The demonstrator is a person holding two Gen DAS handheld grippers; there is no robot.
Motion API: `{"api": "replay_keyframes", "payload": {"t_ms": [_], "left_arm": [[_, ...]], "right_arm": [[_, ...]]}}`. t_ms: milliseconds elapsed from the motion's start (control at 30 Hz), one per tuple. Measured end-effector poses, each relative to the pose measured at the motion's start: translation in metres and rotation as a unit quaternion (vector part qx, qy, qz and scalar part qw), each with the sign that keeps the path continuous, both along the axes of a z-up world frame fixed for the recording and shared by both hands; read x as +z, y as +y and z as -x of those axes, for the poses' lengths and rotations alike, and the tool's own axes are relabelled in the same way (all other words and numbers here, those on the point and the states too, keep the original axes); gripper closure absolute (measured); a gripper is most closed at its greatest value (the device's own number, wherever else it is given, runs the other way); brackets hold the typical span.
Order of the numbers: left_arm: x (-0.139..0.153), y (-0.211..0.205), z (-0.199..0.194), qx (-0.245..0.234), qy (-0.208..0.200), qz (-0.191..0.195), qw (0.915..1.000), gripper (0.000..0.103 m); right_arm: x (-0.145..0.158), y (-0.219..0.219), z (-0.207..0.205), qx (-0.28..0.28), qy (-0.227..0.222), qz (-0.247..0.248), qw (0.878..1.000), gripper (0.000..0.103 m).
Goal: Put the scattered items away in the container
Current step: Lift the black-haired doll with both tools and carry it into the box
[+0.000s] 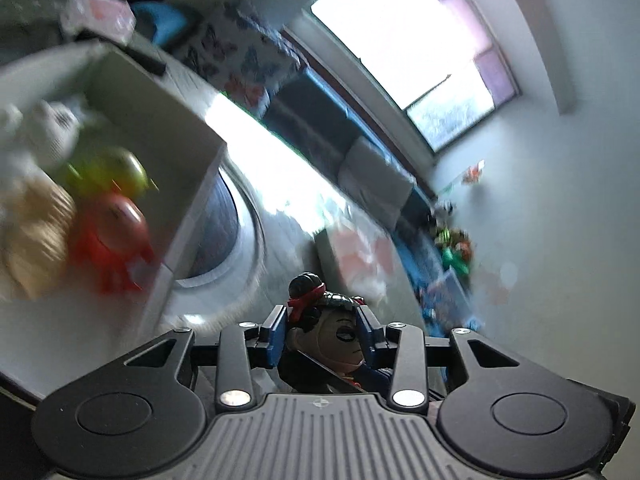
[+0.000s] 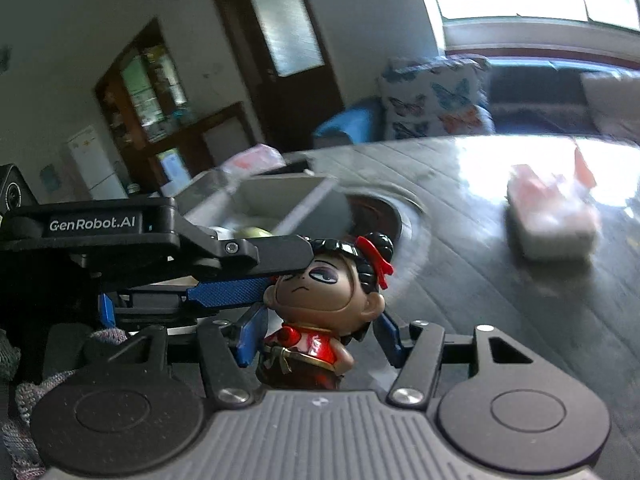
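Observation:
A small figurine with a big brown head, black hair buns, a red ribbon and a red top sits between both grippers. In the left wrist view my left gripper (image 1: 322,328) is shut on the figurine's head (image 1: 340,336). In the right wrist view my right gripper (image 2: 316,332) has its blue fingers (image 2: 252,334) around the figurine's body (image 2: 308,344), and the left gripper's blue finger (image 2: 232,296) presses its head from the left. The grey container (image 1: 160,120) is at the left and holds a white toy (image 1: 48,132), green toy (image 1: 116,172), red toy (image 1: 116,236) and tan toy (image 1: 32,240).
The dark wooden table (image 2: 460,240) has a round inset (image 1: 216,232) beside the container (image 2: 296,200). A pink-and-white packet (image 2: 552,216) lies on the table to the right. A butterfly-print cushion (image 2: 432,100) and a sofa stand behind the table. Toys lie at the far right (image 1: 452,248).

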State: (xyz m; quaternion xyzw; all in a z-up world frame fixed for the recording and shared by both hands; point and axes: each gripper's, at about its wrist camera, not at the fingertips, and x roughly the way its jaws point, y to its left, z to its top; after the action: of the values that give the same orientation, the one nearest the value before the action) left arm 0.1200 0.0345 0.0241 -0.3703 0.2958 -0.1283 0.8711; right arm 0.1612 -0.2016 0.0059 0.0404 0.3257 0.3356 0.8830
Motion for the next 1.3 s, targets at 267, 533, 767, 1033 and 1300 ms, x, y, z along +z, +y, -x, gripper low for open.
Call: {"api": "replay_keyframes", "payload": {"t_ms": [267, 533, 767, 1033, 1300], "left_arm": [[0.021, 0.076, 0.032, 0.089, -0.006, -0.020, 0.9958, 0.063], [0.011, 0.136, 0.044, 0.148, 0.026, -0.025, 0.9884, 0.063], [0.000, 0.153, 0.043, 0.164, 0.050, -0.027, 0.9849, 0.063], [-0.014, 0.158, 0.037, 0.163, 0.069, -0.023, 0.9840, 0.064], [-0.014, 0.158, 0.036, 0.166, 0.077, -0.036, 0.9825, 0.064]], "right_arm": [[0.017, 0.088, -0.005, 0.099, -0.021, -0.009, 0.995, 0.044], [0.000, 0.162, -0.018, 0.176, 0.013, -0.016, 0.984, 0.044], [-0.014, 0.195, -0.026, 0.212, 0.038, 0.004, 0.977, 0.044], [-0.024, 0.211, -0.037, 0.230, 0.071, 0.032, 0.970, 0.045], [-0.024, 0.225, -0.040, 0.234, 0.069, 0.083, 0.966, 0.045]]}}
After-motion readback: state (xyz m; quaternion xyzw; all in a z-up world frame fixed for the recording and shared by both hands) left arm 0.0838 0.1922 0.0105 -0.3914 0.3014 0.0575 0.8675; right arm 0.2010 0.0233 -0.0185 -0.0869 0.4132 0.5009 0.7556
